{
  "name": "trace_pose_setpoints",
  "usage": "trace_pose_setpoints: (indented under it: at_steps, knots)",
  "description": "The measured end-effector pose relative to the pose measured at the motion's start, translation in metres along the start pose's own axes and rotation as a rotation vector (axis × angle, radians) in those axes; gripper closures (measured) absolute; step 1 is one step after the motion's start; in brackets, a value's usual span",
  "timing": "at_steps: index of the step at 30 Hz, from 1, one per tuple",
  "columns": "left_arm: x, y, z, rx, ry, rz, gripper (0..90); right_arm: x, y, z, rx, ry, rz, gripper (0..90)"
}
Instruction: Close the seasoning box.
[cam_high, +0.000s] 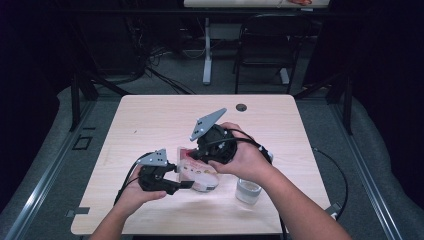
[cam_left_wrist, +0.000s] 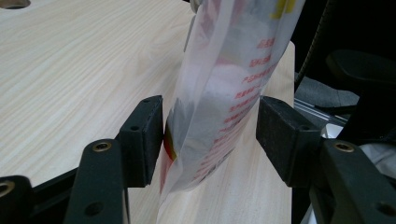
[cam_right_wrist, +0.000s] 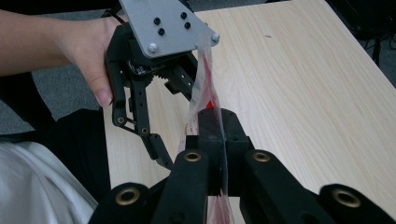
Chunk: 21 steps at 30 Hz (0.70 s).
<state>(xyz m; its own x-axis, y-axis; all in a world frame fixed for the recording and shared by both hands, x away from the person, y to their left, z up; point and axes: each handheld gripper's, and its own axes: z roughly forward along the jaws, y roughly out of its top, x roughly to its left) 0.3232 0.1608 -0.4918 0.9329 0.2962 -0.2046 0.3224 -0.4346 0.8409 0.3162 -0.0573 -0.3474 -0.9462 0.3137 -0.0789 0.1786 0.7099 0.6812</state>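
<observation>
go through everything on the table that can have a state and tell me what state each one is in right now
Right tool: shut on the plastic bag.
Left tool: open, jaws either side of the plastic bag, one pad at the film, the other apart.
Plastic bag: held up off the table, its white contents sagging low.
Small jar: upright on the table, untouched.

Clear plastic bag (cam_left_wrist: 224, 93) with red print, black grippers, pale wood-grain table (cam_high: 150, 120)

Glossy plastic bag (cam_left_wrist: 224, 93), matt wood table (cam_left_wrist: 84, 70)
</observation>
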Motion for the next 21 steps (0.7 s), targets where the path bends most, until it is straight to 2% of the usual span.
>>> trace_pose_setpoints:
  at_steps: [13,21]
  knots:
    - [0.003,-0.007,0.012,0.021,-0.036,0.007,38.0,0.002,0.002,-0.002,-0.003,0.007,-0.013,89.9]
    - [0.006,-0.012,0.018,0.028,-0.034,-0.002,37.6,0.003,0.002,-0.003,-0.013,0.006,-0.012,89.9]
